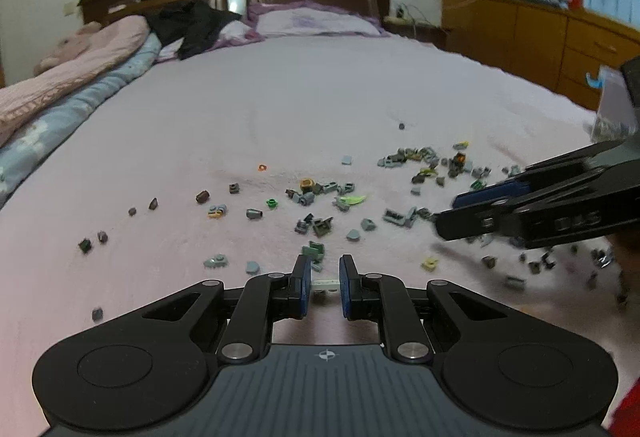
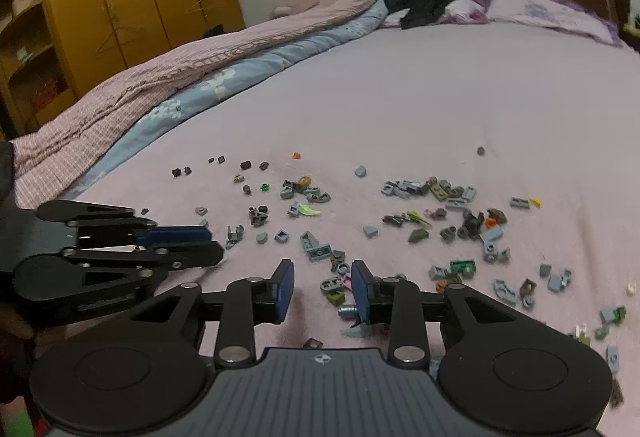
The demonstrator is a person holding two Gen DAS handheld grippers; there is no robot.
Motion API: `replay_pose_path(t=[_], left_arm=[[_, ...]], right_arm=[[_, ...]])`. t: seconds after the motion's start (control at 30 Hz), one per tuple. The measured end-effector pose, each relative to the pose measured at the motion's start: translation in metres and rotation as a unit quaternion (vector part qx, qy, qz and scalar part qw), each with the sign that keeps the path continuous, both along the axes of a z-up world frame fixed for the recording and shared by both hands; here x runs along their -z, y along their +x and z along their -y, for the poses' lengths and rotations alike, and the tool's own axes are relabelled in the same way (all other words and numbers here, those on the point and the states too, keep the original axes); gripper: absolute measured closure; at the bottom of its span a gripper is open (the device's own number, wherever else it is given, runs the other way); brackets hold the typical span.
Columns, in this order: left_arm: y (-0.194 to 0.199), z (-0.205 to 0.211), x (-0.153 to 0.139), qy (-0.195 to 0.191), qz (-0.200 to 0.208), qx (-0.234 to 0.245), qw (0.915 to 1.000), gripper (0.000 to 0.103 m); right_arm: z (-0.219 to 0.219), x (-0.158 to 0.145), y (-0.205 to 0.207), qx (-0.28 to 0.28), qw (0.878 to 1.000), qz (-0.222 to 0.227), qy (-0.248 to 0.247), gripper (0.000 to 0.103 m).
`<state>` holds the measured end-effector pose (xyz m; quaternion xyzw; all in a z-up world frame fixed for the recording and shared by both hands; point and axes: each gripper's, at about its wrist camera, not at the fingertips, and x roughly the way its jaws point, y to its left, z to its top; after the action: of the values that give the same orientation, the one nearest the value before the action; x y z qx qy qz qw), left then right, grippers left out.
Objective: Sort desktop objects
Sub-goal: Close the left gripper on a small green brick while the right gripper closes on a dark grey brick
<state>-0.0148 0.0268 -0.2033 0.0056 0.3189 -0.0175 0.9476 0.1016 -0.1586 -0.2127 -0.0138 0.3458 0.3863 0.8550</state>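
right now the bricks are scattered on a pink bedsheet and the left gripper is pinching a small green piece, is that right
Not quite. The left gripper is pinching a small white piece, not a green one; the left wrist view shows it between the blue pads. The rest holds: the bricks are scattered on the pink bedsheet.

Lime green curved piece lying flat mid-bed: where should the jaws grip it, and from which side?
Probably across the narrow middle of the lime green curved piece, coming down from above. It lies flat on the pink sheet and tapers to thin tips, so the ends give little hold. Grey bricks touch its left end.
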Motion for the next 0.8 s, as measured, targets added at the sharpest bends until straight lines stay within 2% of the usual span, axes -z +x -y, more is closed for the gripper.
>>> replay_pose_path(t=[0.23,0.43,0.53,0.57,0.6,0.63,0.8], left_arm=[[-0.012,0.005,0.004,-0.039,0.002,-0.041,0.9984,0.086],[-0.017,0.003,0.006,-0.049,0.007,-0.049,0.9976,0.086],[-0.019,0.002,0.005,-0.052,0.013,-0.051,0.9973,0.086],[-0.021,0.002,0.004,-0.051,0.016,-0.053,0.9972,0.086],[-0.022,0.002,0.003,-0.05,0.02,-0.056,0.997,0.086],[-0.024,0.003,0.001,-0.05,0.023,-0.059,0.9968,0.086],[-0.03,0.015,-0.006,-0.043,0.04,-0.077,0.9953,0.086]], right_arm=[[-0.02,0.004,0.007,-0.001,0.999,0.039,-0.028,0.067],[-0.035,0.008,-0.003,-0.021,0.994,0.087,-0.061,0.069],[-0.041,0.013,-0.004,-0.025,0.992,0.097,-0.078,0.08],[-0.042,0.013,-0.005,-0.025,0.992,0.1,-0.08,0.088],[-0.041,0.012,-0.006,-0.026,0.992,0.101,-0.078,0.089],[-0.04,0.01,-0.007,-0.026,0.992,0.102,-0.076,0.095],[-0.03,0.001,-0.014,-0.032,0.992,0.108,-0.058,0.095]])
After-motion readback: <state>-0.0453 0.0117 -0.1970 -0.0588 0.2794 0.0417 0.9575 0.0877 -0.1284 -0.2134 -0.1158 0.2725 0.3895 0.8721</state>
